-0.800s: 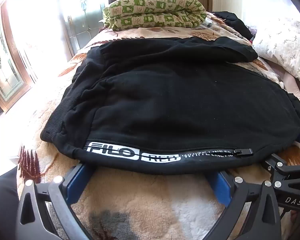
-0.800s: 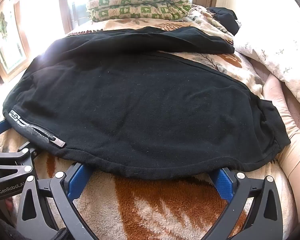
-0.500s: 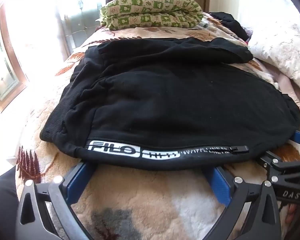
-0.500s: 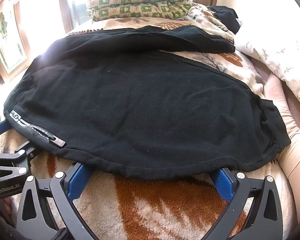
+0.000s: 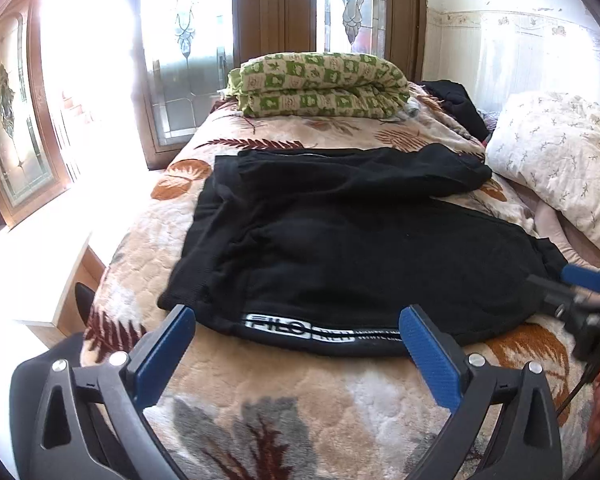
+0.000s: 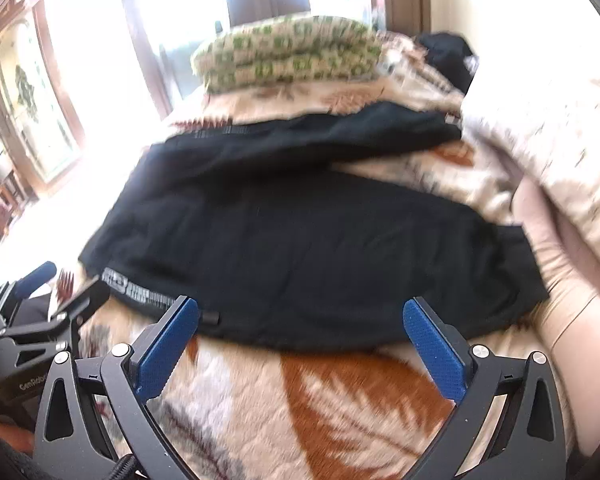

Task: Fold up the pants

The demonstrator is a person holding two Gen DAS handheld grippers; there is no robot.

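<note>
1. Left wrist view: the left gripper (image 5: 298,334) stands released, its blue ribbed pads spread wide with nothing between them, hovering just short of the near hem of the black fleece pants (image 5: 360,248). The pants lie spread flat across the plush beige blanket with rust leaf prints (image 5: 284,408). One leg runs along the far side, the other nearer, and a white printed logo strip (image 5: 300,326) runs along the near edge. The right gripper's black frame and blue pad show at the right margin, beside the cuff end.

2. To do the step well, each gripper should probably take the near edge through both layers, one near the waistband and one toward the cuff, then carry it evenly across to the far leg so the fabric does not bunch.

3. Right wrist view: blurred. The right gripper (image 6: 300,326) is likewise spread open and empty, its tips at the pants' near edge without clamping it. The cloth looks soft, thick and matte, likely to sag if held at one point.

4. Beyond the pants sit a folded green-and-cream checked quilt (image 5: 320,84) and a white floral pillow (image 5: 556,168). The deep pile may grip the fleece when dragged.
</note>
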